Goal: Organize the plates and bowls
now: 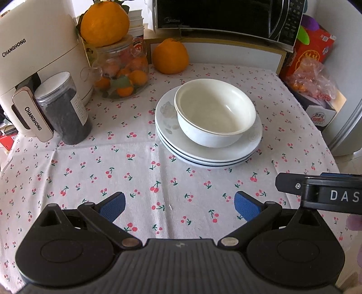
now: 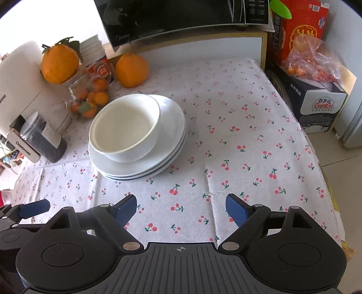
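Observation:
A white bowl (image 1: 215, 113) (image 2: 125, 127) sits on a stack of white plates (image 1: 203, 153) (image 2: 167, 158) on the cherry-print tablecloth (image 1: 113, 162) (image 2: 248, 147). My left gripper (image 1: 179, 204) hovers over the cloth in front of the stack, open, with nothing between its blue pads. My right gripper (image 2: 181, 208) is also open and empty, in front and to the right of the stack. A part of the right gripper (image 1: 321, 192) shows at the right edge of the left wrist view. One blue finger of the left gripper (image 2: 34, 208) shows at the left edge of the right wrist view.
Behind the stack stand a glass jar of small oranges (image 1: 122, 72), two large oranges (image 1: 170, 56) (image 1: 105, 22), a dark-filled jar (image 1: 63, 108), a white appliance (image 1: 34, 58) and a microwave (image 1: 226, 18). Boxes and a bag (image 2: 312, 67) stand past the table's right edge.

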Action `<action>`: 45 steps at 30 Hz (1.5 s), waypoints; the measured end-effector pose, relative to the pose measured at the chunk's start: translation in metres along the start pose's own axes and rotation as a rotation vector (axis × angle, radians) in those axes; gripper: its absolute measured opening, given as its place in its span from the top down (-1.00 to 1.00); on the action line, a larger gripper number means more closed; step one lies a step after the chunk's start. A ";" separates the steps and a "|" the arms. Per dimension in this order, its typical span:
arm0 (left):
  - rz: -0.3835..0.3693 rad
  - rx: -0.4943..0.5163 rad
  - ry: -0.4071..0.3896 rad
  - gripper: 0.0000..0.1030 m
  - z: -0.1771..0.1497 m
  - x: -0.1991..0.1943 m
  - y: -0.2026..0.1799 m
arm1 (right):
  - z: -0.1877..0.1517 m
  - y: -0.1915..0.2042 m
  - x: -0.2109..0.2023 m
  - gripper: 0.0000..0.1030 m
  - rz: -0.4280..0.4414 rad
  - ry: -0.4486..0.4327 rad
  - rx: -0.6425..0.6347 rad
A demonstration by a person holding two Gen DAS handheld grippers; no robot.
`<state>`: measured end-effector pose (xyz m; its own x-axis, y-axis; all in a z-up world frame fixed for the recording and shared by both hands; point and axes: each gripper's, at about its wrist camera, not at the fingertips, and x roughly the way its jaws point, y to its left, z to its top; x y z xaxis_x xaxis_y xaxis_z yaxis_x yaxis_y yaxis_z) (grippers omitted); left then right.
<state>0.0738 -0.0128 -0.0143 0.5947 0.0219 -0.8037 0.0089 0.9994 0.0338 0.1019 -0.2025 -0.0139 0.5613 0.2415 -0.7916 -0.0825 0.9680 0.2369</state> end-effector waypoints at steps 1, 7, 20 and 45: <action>0.005 0.001 -0.002 -0.99 0.000 0.000 0.000 | 0.000 0.000 0.001 -0.71 -0.003 0.003 0.002; 0.022 0.000 -0.008 -0.99 0.000 -0.001 0.001 | 0.000 -0.003 0.001 -0.71 -0.004 0.006 0.011; 0.041 -0.001 -0.015 -0.99 0.000 -0.001 0.001 | 0.000 -0.006 0.002 -0.72 -0.003 0.015 0.026; 0.051 -0.014 -0.004 -0.99 -0.002 -0.001 0.004 | -0.001 -0.007 0.004 -0.72 0.003 0.025 0.033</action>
<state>0.0721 -0.0090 -0.0144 0.5974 0.0722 -0.7987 -0.0326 0.9973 0.0658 0.1040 -0.2082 -0.0190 0.5406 0.2468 -0.8043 -0.0568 0.9645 0.2578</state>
